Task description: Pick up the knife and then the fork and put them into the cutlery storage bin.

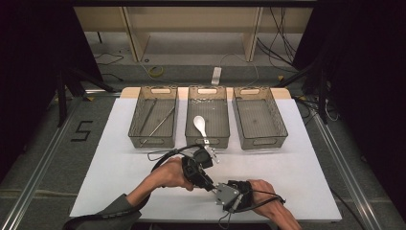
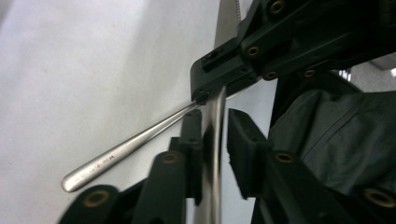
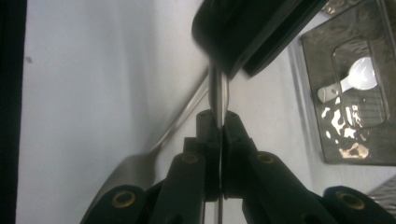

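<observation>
Near the worktop's (image 1: pixel 119 167) front edge, the right tongs (image 3: pixel 219 122) are clamped tight on a steel utensil (image 3: pixel 218 95) whose long handle runs between the slightly parted, non-pressing left tongs (image 2: pixel 215 140), making this a close-quarters handover.

The high view looks forward and down from above the person's side onto the white rectangular table top (image 1: pixel 119 163). Each gripper view sits very close, looking along its own black jaws at that same surface. The right gripper view shares the middle clear plastic bin (image 3: pixel 322 93) with the high view.
</observation>
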